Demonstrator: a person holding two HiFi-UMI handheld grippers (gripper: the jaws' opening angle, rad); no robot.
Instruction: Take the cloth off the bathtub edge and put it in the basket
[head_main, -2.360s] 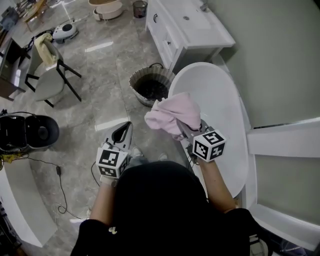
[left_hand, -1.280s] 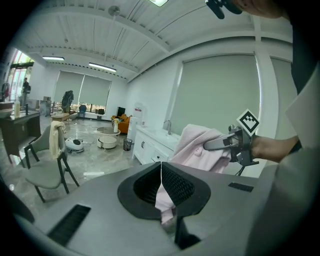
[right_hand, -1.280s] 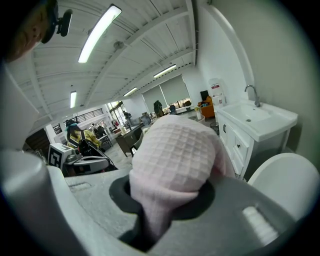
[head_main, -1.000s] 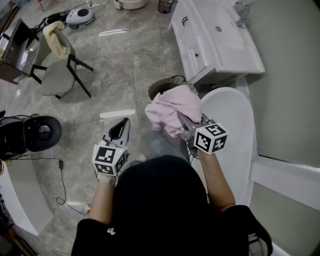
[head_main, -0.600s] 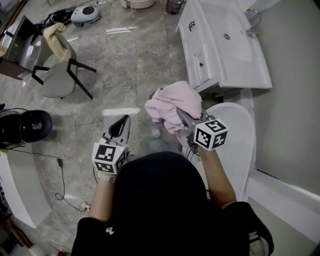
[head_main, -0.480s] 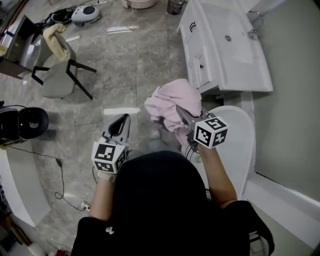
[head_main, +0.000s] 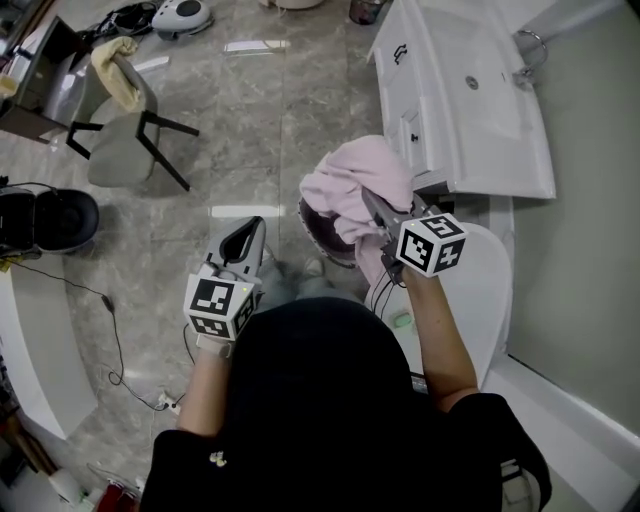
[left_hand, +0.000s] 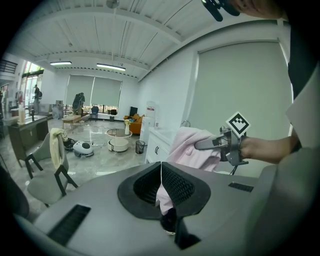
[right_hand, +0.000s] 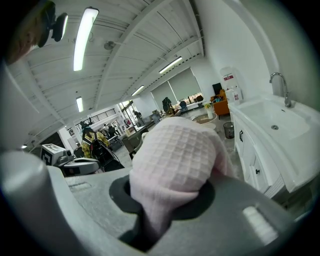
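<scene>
Gripping a bunched pink waffle-weave cloth (head_main: 352, 178) in its fingers, the right gripper (head_main: 373, 207) holds it above the dark round basket (head_main: 318, 232), while the fingers of the left gripper (head_main: 253, 228) are closed on nothing.

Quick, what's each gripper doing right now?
Left gripper: closed, holding nothing.
Right gripper: closed on the pink waffle-weave cloth.

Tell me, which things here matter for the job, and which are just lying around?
Job: pink cloth clamped in the right gripper; basket beneath it; bathtub.
Lying about: chair, yellow cloth on it, sink cabinet.
</scene>
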